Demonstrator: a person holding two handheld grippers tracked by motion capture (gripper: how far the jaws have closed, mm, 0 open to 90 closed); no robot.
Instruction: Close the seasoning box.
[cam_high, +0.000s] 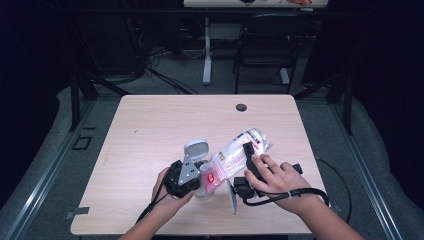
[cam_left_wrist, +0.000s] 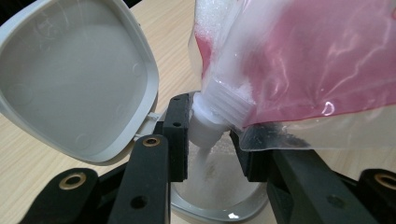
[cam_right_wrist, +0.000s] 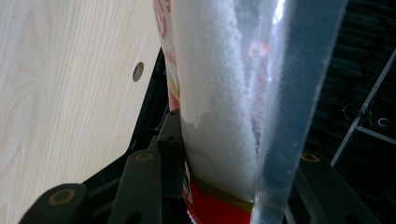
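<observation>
Dark room, grey floor, black chair (cam_high: 265, 45) and cables behind a light wood worktop (cam_high: 150, 130) with a cable hole (cam_high: 241, 107) near its far edge. Far and left parts of the worktop are bare; all work sits near the front edge, centre-right.

Refill pouch (cam_high: 235, 155), clear with red print, lies tilted, spout end down toward the left. Right hand-held gripper (cam_high: 247, 165) is clamped across the pouch body; right gripper view shows white powder packed inside the pouch (cam_right_wrist: 219, 93) between both jaws, worktop edge to its left.

Left hand-held gripper (cam_high: 182, 177) grips a small grey container (cam_left_wrist: 219, 205), jaws on either side of it. Left gripper view gives the detail the high view lacks: hinged lid (cam_left_wrist: 74, 79) flipped open and standing up to the left, white pouch spout (cam_left_wrist: 208, 123) pointing into the container mouth, white powder streaming down and piled inside.

Lid (cam_high: 196, 148) in the high view stands just beside the pouch.
</observation>
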